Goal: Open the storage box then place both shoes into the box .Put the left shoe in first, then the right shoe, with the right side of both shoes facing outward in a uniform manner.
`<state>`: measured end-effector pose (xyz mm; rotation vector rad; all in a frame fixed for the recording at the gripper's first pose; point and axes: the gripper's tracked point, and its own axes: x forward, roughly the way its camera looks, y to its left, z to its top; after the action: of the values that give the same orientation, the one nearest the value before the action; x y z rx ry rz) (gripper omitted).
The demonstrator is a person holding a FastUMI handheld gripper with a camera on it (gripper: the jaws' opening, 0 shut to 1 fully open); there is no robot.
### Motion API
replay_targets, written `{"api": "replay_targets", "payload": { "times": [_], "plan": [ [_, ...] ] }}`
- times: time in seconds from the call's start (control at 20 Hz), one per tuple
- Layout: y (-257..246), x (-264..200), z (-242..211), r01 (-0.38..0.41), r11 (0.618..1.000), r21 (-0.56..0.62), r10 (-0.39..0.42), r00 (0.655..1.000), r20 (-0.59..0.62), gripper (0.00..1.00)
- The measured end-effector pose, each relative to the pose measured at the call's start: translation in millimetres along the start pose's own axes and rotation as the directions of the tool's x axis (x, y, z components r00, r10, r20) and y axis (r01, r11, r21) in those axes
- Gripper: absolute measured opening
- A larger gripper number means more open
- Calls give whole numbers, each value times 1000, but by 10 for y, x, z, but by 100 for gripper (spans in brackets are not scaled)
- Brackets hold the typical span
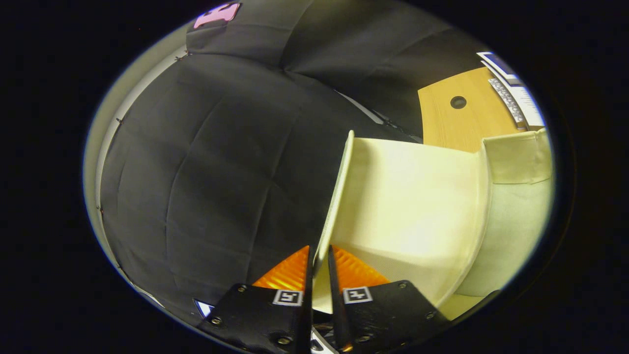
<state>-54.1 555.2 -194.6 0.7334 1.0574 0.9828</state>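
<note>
My gripper [319, 255] pinches the storage box lid's [408, 206] edge between its orange fingers [290, 270], lid swung up ahead, so opening is underway, both shoes still unplaced.

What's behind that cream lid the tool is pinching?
Behind the raised lid, which the tool grips by its edge, lie a wooden tabletop and black cloth wall. The lid covers the box's inside, so no shoes are visible.

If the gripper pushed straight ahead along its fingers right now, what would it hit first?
Nothing new: the gripper is already shut on the lid of the storage box, whose edge runs on ahead between the fingers. Beyond that, probably the booth's black cloth wall; depth is unclear.
</note>
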Motion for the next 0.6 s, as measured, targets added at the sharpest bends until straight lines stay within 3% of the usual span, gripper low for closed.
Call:
{"api": "replay_targets", "payload": {
  "times": [0.2, 0.25, 0.6],
  "plan": [
    [-131, -258, 70, 39, 994, -99, -38, 999, 14, 90],
    [-216, -410, 101, 67, 989, -133, -64, 998, 23, 96],
    [-559, -1456, 322, 192, 949, -250, -154, 975, 161, 96]
  ]
}}
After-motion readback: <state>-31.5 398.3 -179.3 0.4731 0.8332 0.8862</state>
